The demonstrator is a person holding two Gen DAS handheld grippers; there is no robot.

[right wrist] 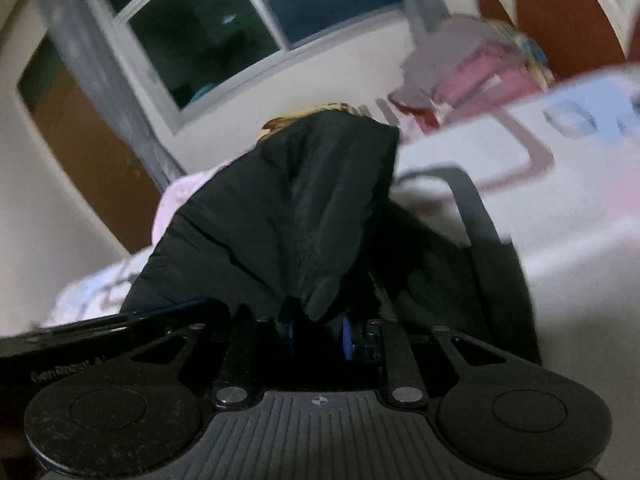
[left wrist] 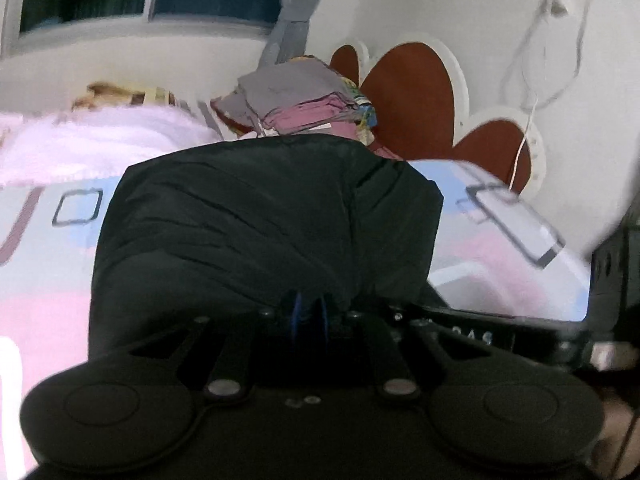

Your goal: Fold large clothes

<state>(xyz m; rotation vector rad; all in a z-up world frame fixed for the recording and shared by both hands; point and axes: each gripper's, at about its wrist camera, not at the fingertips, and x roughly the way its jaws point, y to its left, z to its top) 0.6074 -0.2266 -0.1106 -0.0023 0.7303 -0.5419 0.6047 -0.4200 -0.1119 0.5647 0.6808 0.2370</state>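
Black, smooth-woven garment point(left wrist: 256, 216), creased and bunched, lies heaped on a bed whose pale sheet point(left wrist: 44, 264) is printed with pink and blue patches and dark outlined squares. In the left wrist view its near edge is gathered between the blue-padded fingers point(left wrist: 298, 312) of the left gripper point(left wrist: 310, 314), which are drawn together and clamped on the cloth. In the right wrist view another part of the same dark cloth hangs down over the right gripper point(right wrist: 318, 334); its blue-padded fingers point(right wrist: 347, 340) stand a little apart with a thick fold pinched between them. The right gripper's black body shows at the right edge of the left wrist view, just beside the left one.

A pale pink fluffy blanket point(left wrist: 92, 140) lies beyond the garment on the left. A white phone point(left wrist: 516, 224) rests on the sheet to the right, a thin white cable point(left wrist: 524, 136) running up from near it along the wall. Behind the garment sits a stack of folded grey and pink cloths point(left wrist: 296, 100), against a white headboard with reddish-brown heart-shaped panels point(left wrist: 408, 100). A dark window with a white frame point(right wrist: 208, 40) is set in the wall above, and a brown wooden door point(right wrist: 84, 152) stands to its left. Both views are blurred.
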